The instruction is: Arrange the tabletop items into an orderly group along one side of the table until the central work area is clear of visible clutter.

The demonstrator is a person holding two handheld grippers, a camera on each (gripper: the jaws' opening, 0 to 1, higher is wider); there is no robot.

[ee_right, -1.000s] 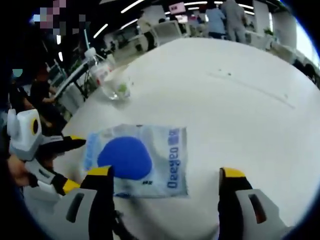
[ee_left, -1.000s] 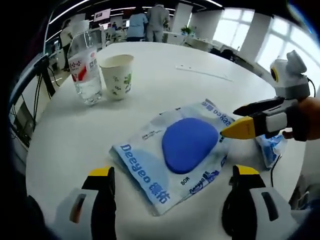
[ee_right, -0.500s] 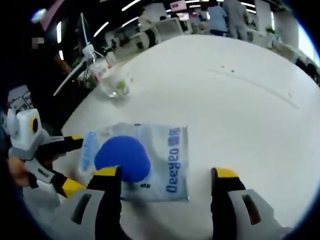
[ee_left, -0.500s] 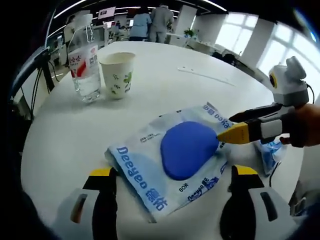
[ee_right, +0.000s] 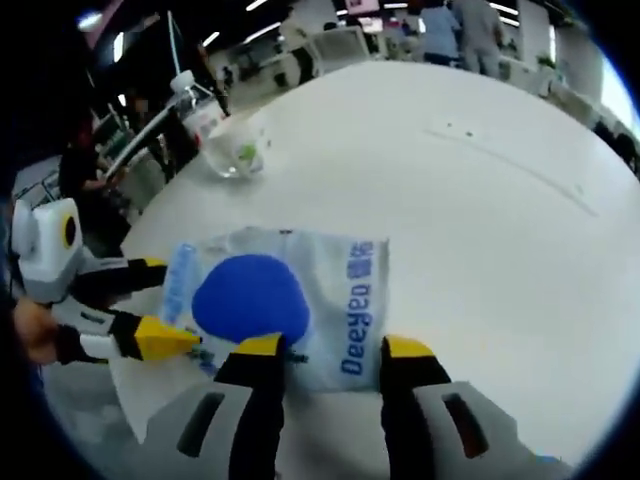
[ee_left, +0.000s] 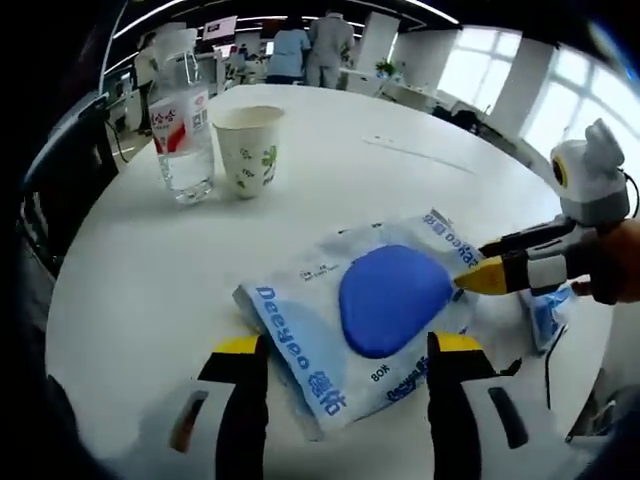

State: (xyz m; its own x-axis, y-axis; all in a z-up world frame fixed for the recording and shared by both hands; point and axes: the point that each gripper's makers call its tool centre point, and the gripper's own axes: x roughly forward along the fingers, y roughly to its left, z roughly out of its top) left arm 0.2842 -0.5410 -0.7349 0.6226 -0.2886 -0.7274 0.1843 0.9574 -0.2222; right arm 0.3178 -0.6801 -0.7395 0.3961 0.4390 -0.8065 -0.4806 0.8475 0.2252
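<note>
A flat blue-and-white Deeyeo packet [ee_left: 370, 310] with a large blue oval on its face lies on a round white table [ee_left: 300, 180], near the edge where the person works, and both hand-held grippers meet at it. In the left gripper view, the left gripper [ee_left: 345, 360] points at the packet's near edge, its two yellow-tipped jaws standing apart with the packet's lower edge between them; whether the tips touch the wrapper cannot be told. From the right side of that view the right gripper [ee_left: 490, 272] reaches in, held in a hand [ee_left: 615, 265], its yellow tip at the packet's far corner. In the right gripper view, the right gripper's jaws rise close together but not fully closed, straddling the packet's near edge [ee_right: 290, 310], while the left gripper [ee_right: 165, 335] comes in from the left with its yellow tip at the packet's side. Farther back on the table a clear water bottle [ee_left: 180, 125] with a red-and-white label stands upright just beside a paper cup [ee_left: 248, 150] with a green print, both well apart from the packet. A crumpled blue-and-white wrapper [ee_left: 545, 310] lies at the table's edge under the right gripper. People stand among desks in the office behind.
</note>
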